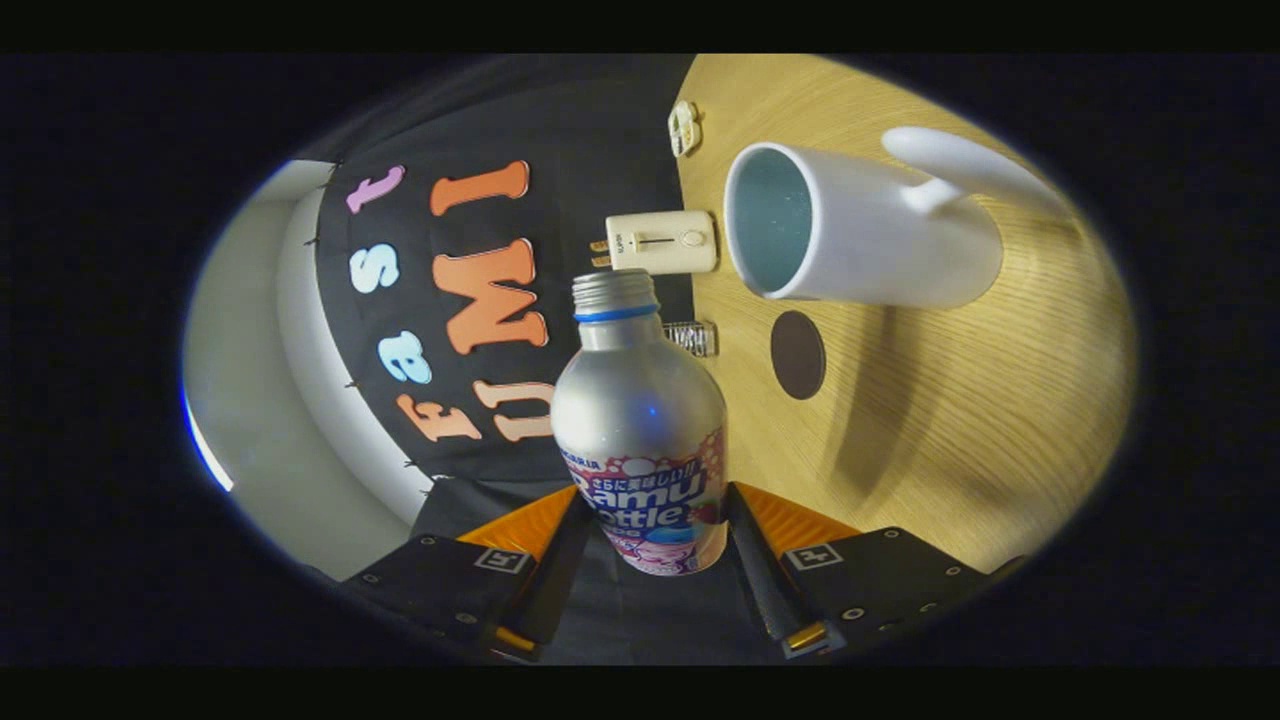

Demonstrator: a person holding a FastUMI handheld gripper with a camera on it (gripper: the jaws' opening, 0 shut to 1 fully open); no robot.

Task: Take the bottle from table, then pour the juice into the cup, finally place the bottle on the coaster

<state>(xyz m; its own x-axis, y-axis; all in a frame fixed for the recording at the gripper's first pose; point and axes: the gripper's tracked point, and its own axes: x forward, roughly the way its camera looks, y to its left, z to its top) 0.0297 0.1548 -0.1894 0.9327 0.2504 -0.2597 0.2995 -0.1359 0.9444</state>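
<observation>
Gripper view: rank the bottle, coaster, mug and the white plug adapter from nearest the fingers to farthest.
1. Bottle: clamped between the gripper's fingers.
2. Coaster: on the table, just beyond the bottle.
3. Mug and white plug adapter: beyond the coaster, too close to call.

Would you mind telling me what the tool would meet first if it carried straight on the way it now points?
Probably nothing soon. The tool is shut on the bottle, whose neck points past the table edge toward the booth wall. The cup lies off that line, though depth is unclear.
</observation>
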